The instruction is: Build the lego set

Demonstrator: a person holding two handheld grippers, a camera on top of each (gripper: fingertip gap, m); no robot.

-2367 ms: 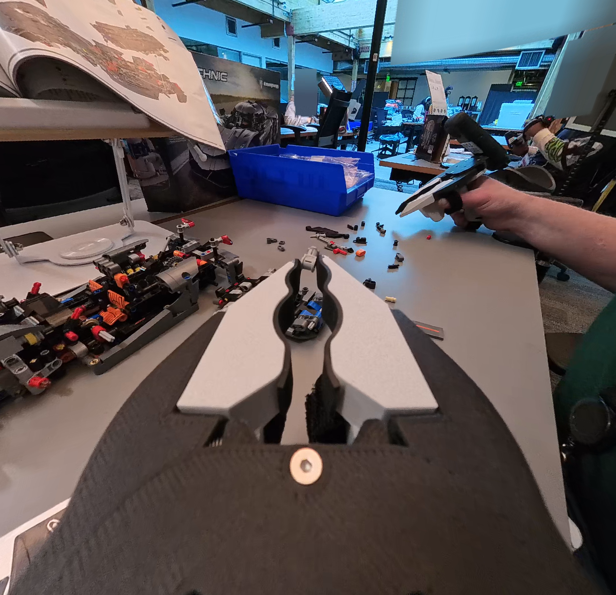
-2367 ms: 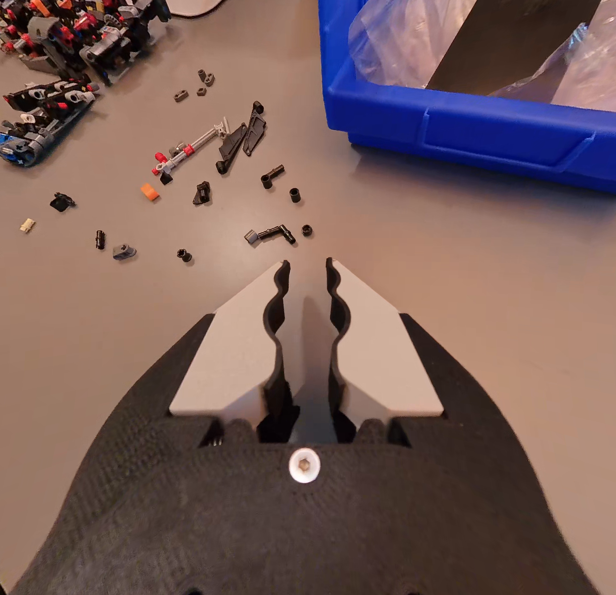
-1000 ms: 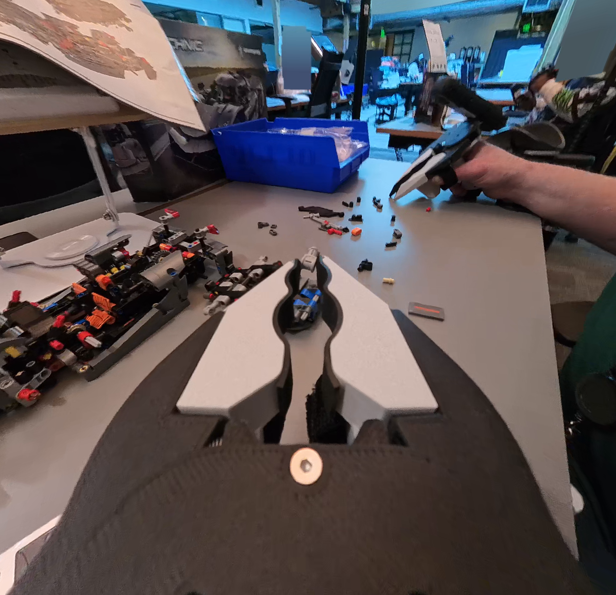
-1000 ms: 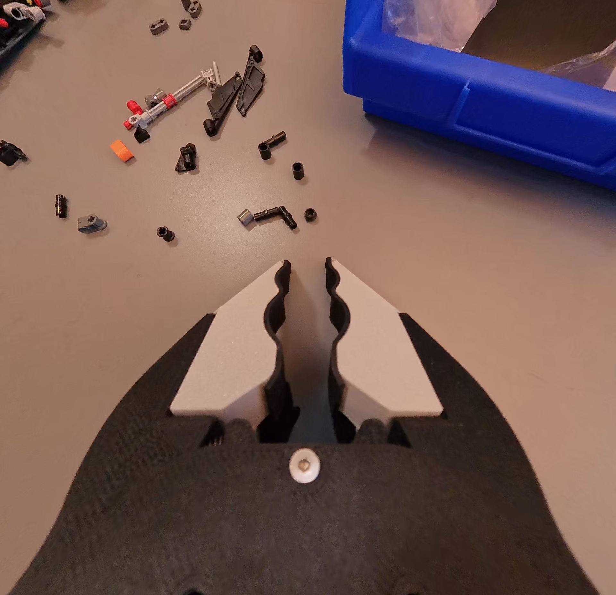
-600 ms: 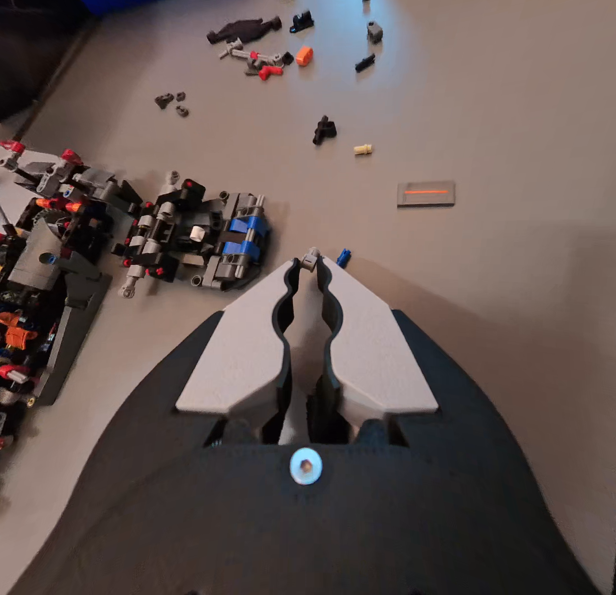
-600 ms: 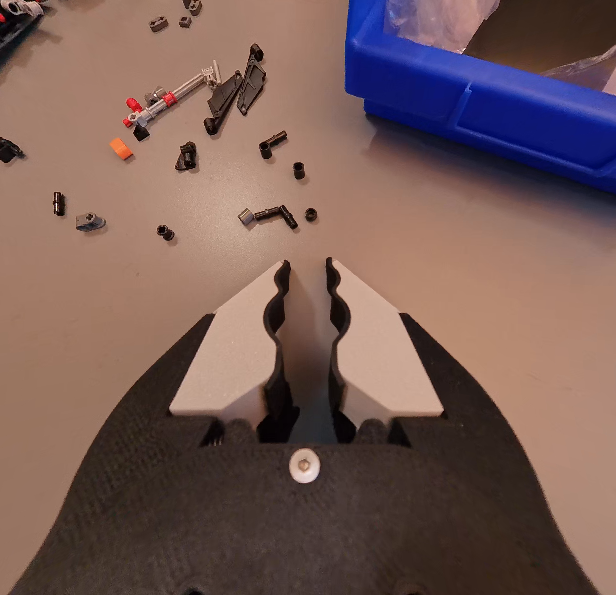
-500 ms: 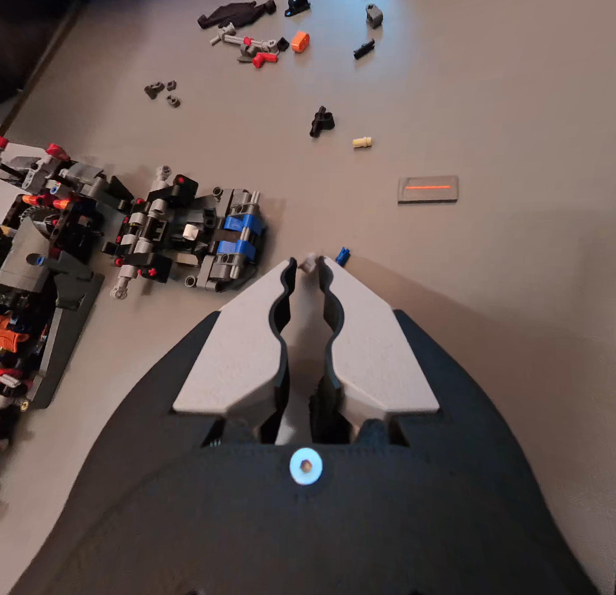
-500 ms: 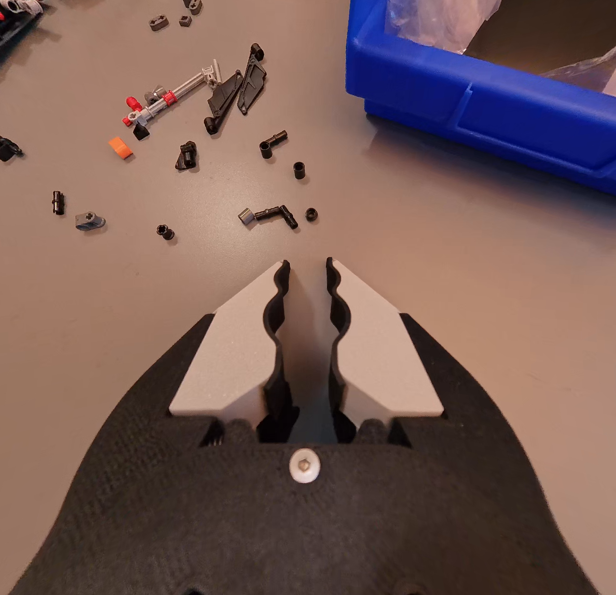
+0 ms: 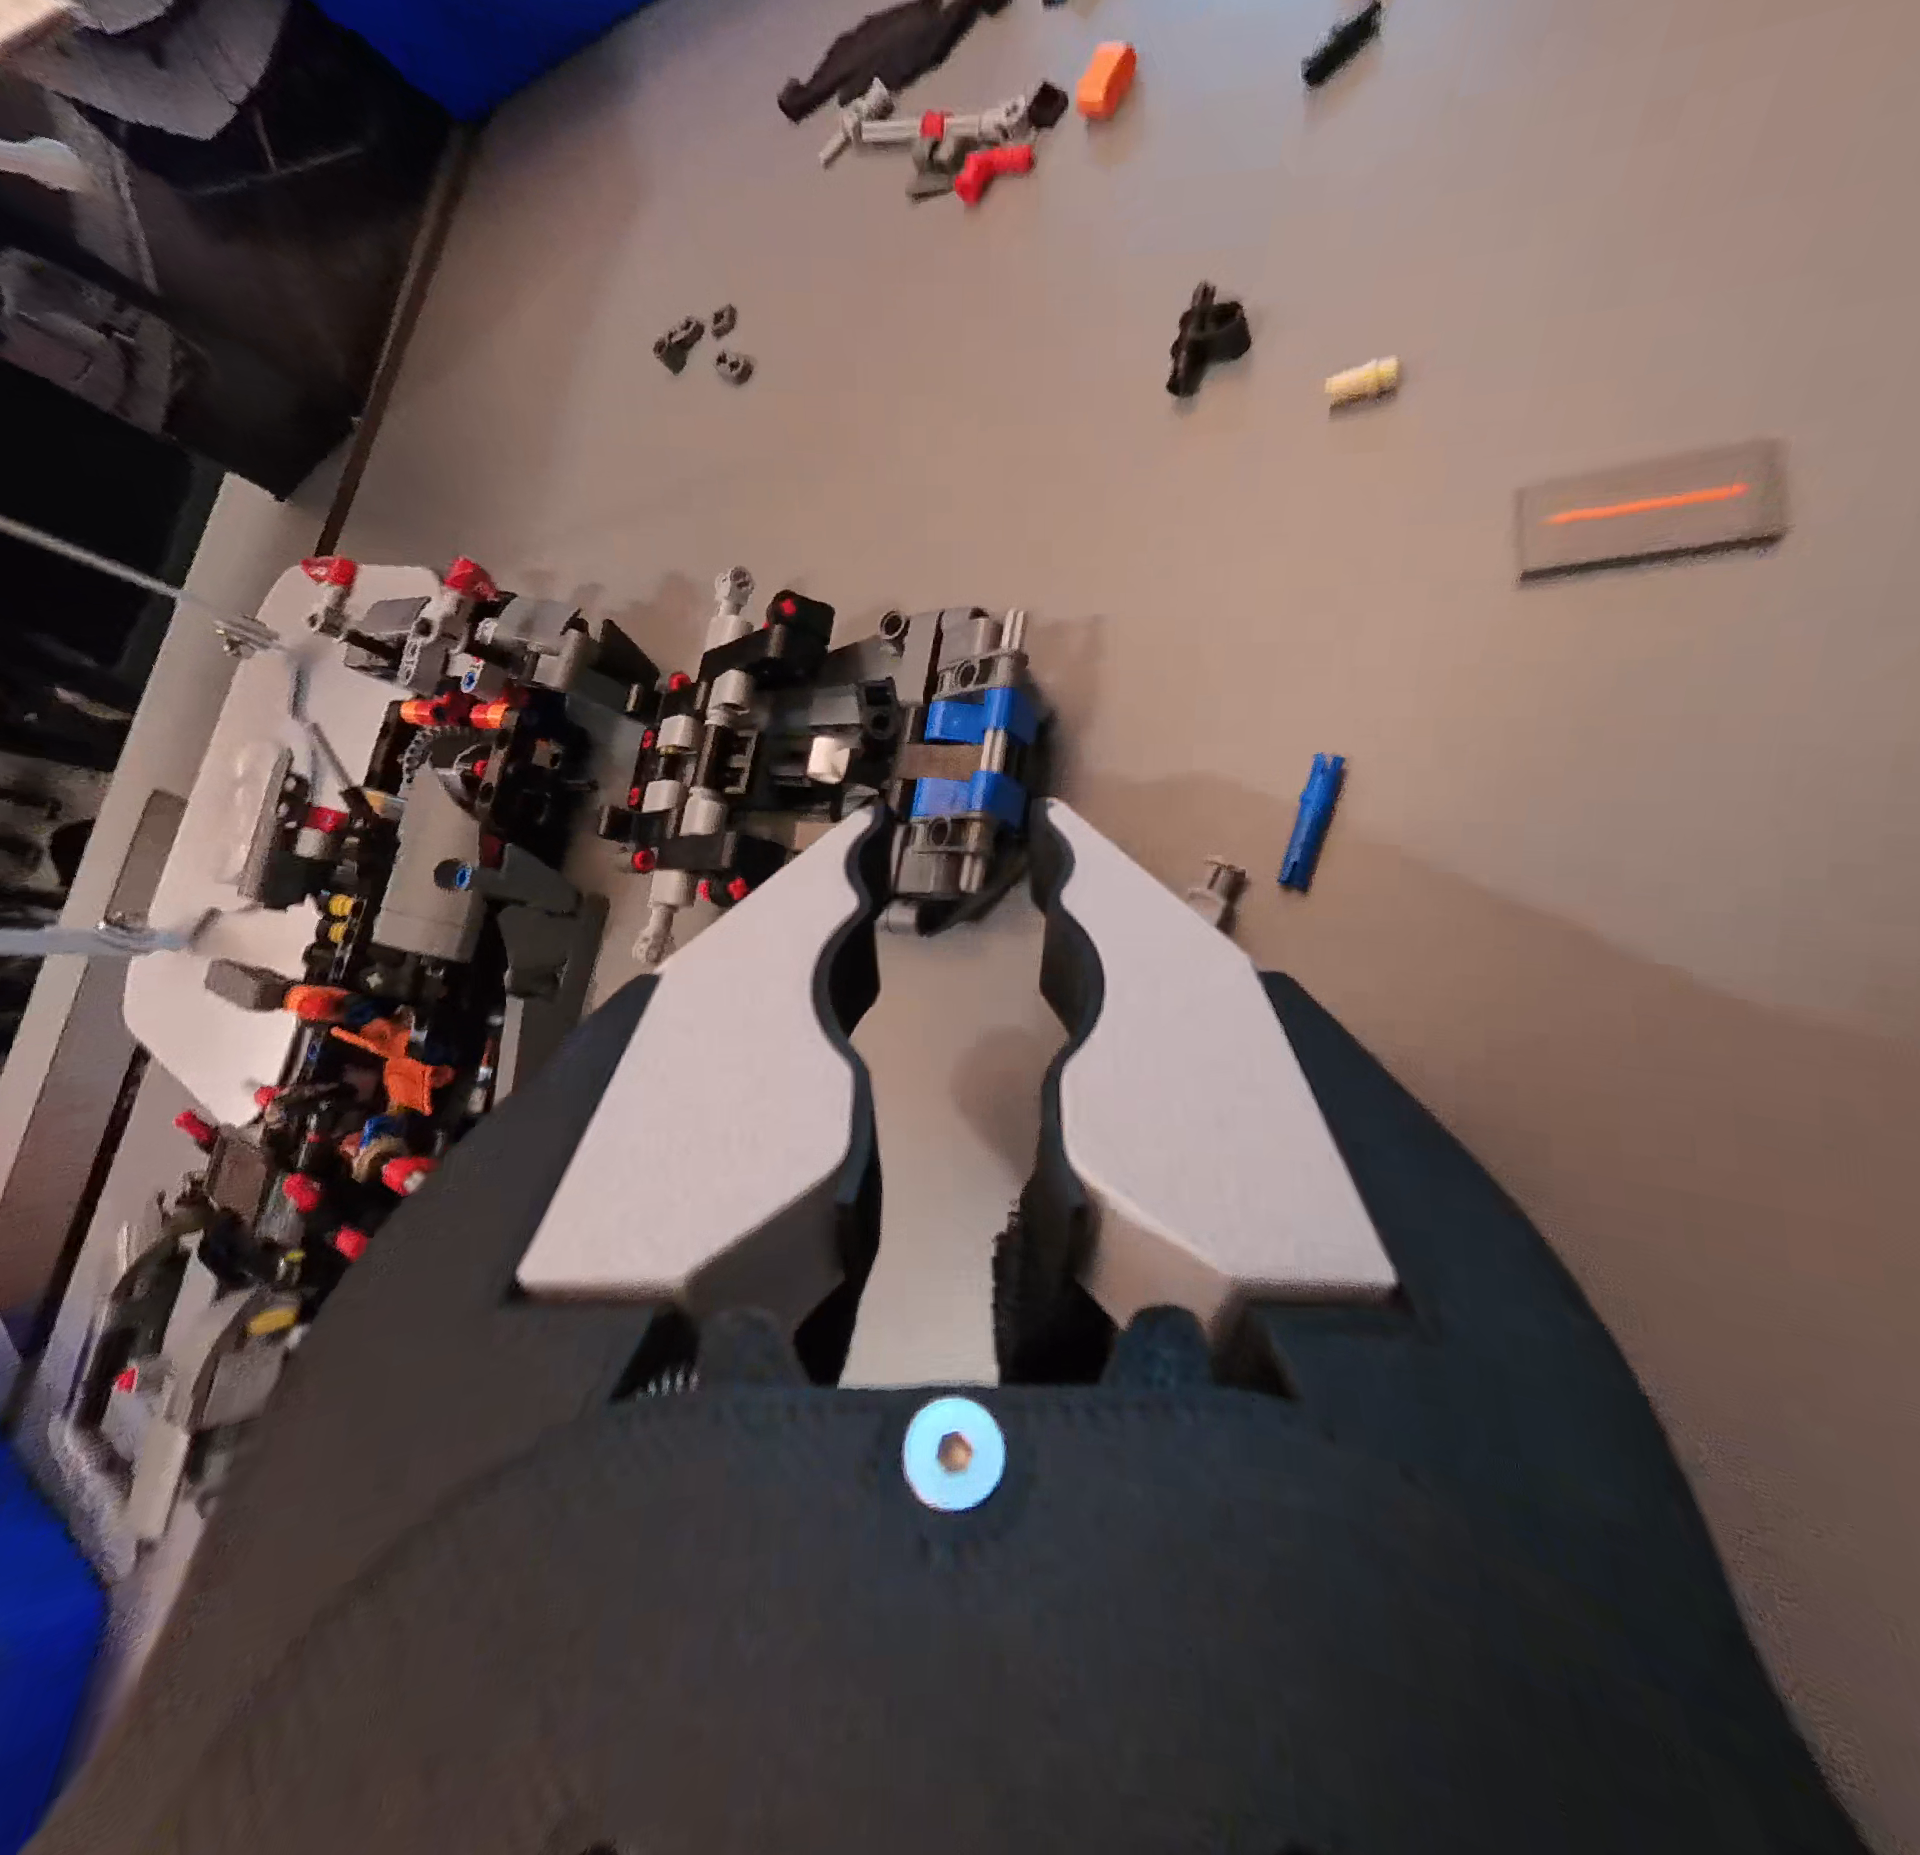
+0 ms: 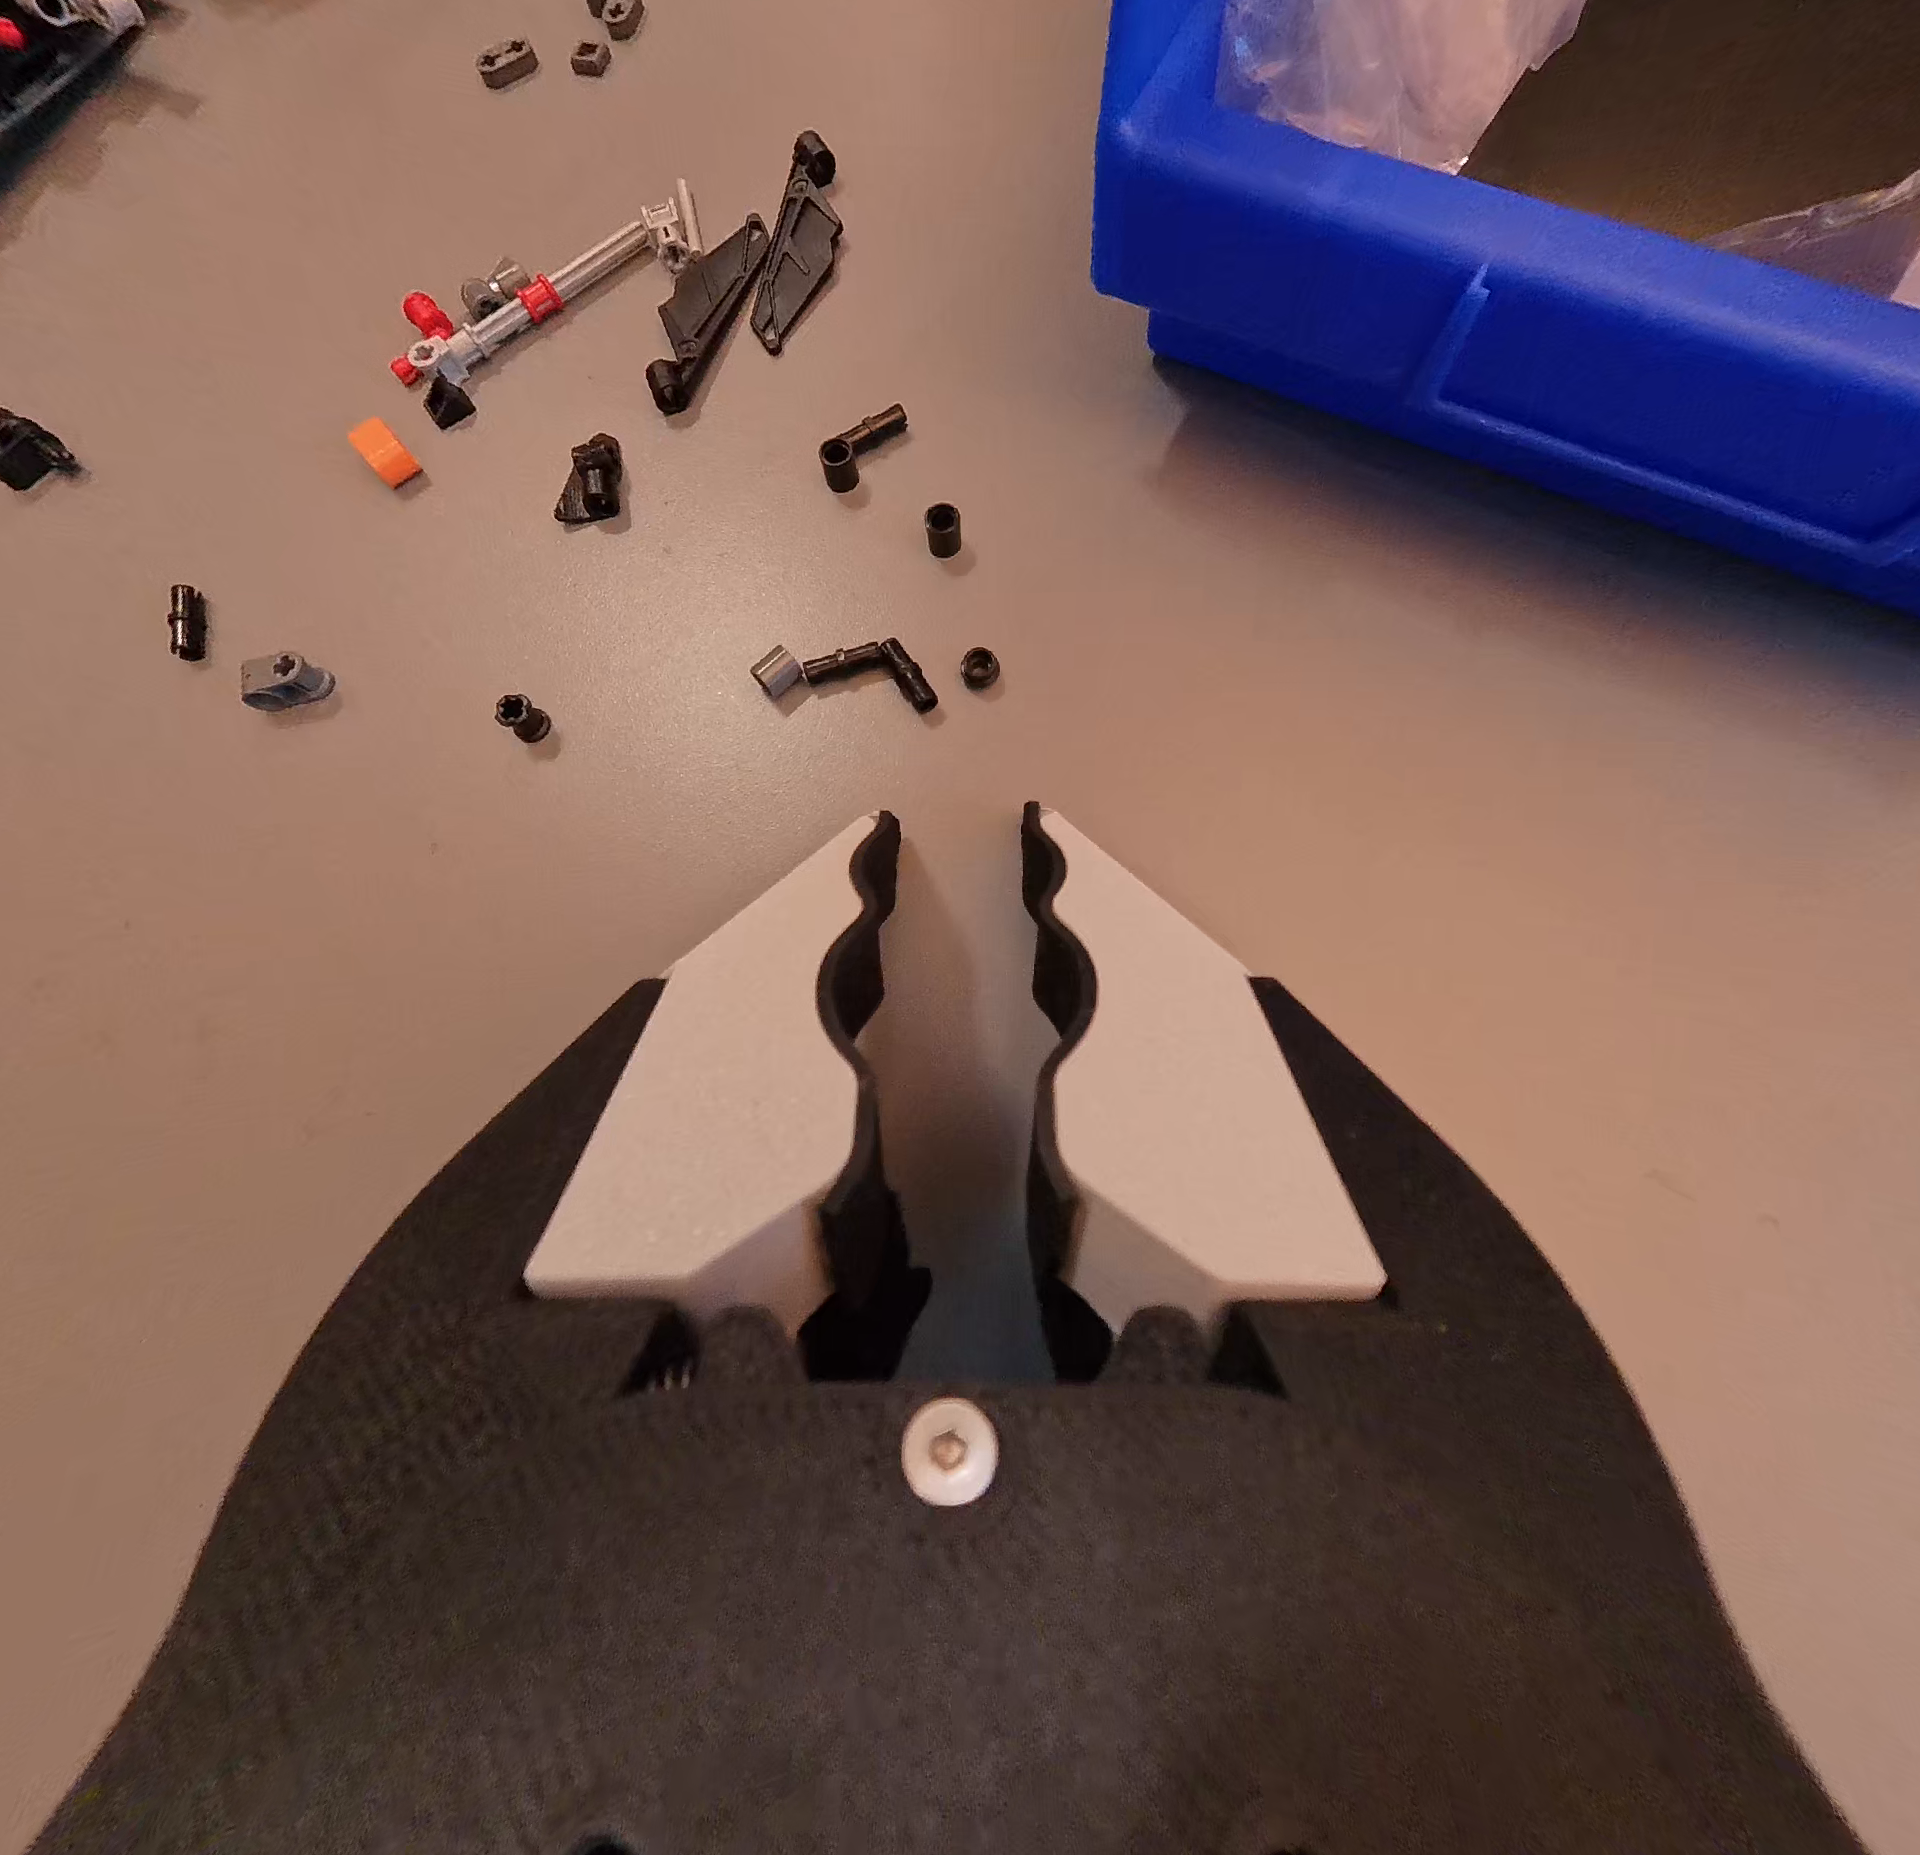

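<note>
- Where the left gripper (image 9: 954,818) points down at the grey table (image 9: 1558,1078), fingers spread wide and holding nothing, tips straddling the near end of a small grey-and-blue lego sub-assembly (image 9: 831,756); contact with it cannot be told.
- Just right of that tip, loose on the table: a small grey pin (image 9: 1218,883), then a blue pin (image 9: 1311,820).
- Left of the sub-assembly, close alongside: the larger lego chassis (image 9: 416,870), dark grey with red and orange parts, partly over a white stand base (image 9: 218,870).
- Farther out: a grey tile with an orange stripe (image 9: 1652,510), a tan pin (image 9: 1361,384), a black connector (image 9: 1205,335), an orange piece (image 9: 1105,78).
- Right gripper (image 10: 960,813) hovering above bare table, jaws parted by a narrow gap, empty.
- Beyond its tips: a black angled pin piece with a grey bush (image 10: 847,671), black bushes, a grey axle with red parts (image 10: 530,299), two black panels (image 10: 748,278).
- Far right: blue bin (image 10: 1455,288) with clear plastic bags (image 10: 1382,39) inside.
</note>
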